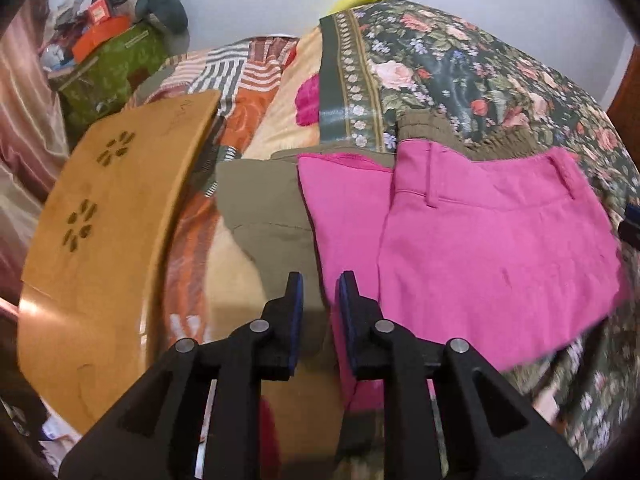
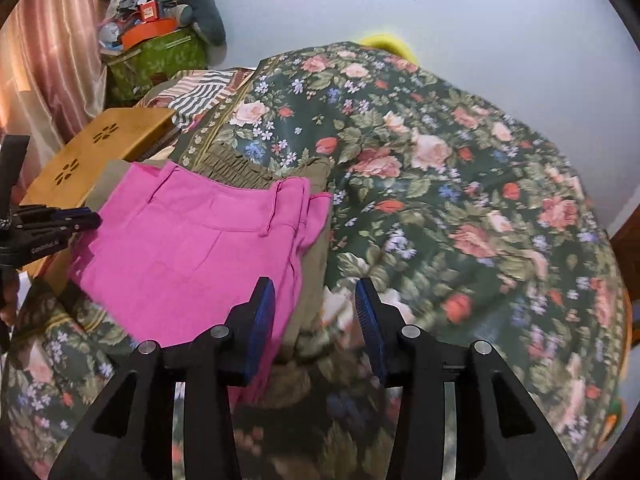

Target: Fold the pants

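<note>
Floral bedspread point(image 2: 440, 184) covers the bed under everything I am working on, dark green with pink roses. On it lie the pink pants point(image 1: 480, 248), folded over into a compact rectangle, waistband and belt loops toward the wall. They rest on top of an olive-green garment point(image 1: 260, 208) whose gathered waistband shows just beyond the pink waistband and whose cloth sticks out past the pink pants on both sides.

My left gripper point(image 1: 320, 292) hovers over the pink pants' near left edge, its jaws a narrow gap apart with nothing pinched between them; the pink edge and the olive cloth lie below. My right gripper point(image 2: 316, 300) hangs over the pink pants' near right corner, jaws spread wider, also empty, olive cloth and bedspread showing through the gap.

I judge the fold has just been laid down and both sides let go, so the pink pants look nearly done. The next move, as I read it, is either one more fold or squaring the stack. That calls for pinching only the pink layers and leaving the olive cloth beneath alone.

Left of the pink pants stands a wooden lap bench point(image 1: 100, 232) with flower cut-outs; beyond it sits a green box point(image 2: 156, 60) piled with clutter, by a pink curtain point(image 2: 52, 52).
</note>
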`<move>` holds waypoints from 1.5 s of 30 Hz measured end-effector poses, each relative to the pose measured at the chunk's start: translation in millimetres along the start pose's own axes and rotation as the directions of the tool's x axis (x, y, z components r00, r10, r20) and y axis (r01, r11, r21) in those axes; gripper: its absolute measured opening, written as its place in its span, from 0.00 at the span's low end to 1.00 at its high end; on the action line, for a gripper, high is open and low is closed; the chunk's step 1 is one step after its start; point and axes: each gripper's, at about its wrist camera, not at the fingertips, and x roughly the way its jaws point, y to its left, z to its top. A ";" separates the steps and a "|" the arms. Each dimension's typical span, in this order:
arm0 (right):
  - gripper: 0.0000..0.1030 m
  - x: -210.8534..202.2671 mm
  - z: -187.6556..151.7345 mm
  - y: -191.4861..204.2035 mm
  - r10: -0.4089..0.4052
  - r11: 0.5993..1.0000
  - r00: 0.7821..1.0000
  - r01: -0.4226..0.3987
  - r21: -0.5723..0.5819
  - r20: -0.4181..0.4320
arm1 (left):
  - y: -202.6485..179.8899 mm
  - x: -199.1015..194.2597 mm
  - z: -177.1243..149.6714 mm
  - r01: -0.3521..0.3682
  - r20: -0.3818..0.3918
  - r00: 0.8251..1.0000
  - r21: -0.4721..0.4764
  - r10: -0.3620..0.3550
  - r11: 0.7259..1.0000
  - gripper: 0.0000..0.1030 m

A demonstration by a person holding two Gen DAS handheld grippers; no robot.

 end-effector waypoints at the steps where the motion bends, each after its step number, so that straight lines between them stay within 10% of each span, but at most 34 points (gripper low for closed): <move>1: 0.37 -8.7 0.3 0.0 0.000 1.000 1.000 0.000 -0.002 0.008 | -1.8 -12.3 -0.8 0.000 0.010 1.000 0.008 0.000 1.000 0.18; 13: 0.38 -174.4 -4.8 25.0 0.064 0.998 0.964 -0.062 -0.015 0.256 | -41.5 -212.0 -27.5 0.070 0.283 0.955 0.081 -0.091 0.994 0.19; 24: 0.38 -325.1 -56.9 68.5 0.140 0.990 0.846 -0.137 -0.043 0.514 | -69.5 -388.9 -110.1 0.105 0.559 0.814 0.130 -0.160 0.986 0.19; 34: 0.38 -395.1 -109.3 100.8 0.201 0.979 0.747 -0.174 -0.106 0.633 | -72.7 -472.7 -184.9 0.107 0.695 0.700 0.122 -0.162 0.987 0.20; 38: 0.41 -402.7 -122.1 108.6 0.193 0.981 0.731 -0.163 -0.107 0.655 | -73.0 -487.0 -201.8 0.125 0.720 0.672 0.120 -0.173 0.985 0.49; 45: 0.77 -407.4 -128.4 111.2 0.148 0.988 0.721 -0.143 -0.064 0.676 | -74.2 -496.6 -216.2 0.121 0.753 0.641 0.089 -0.146 0.989 0.88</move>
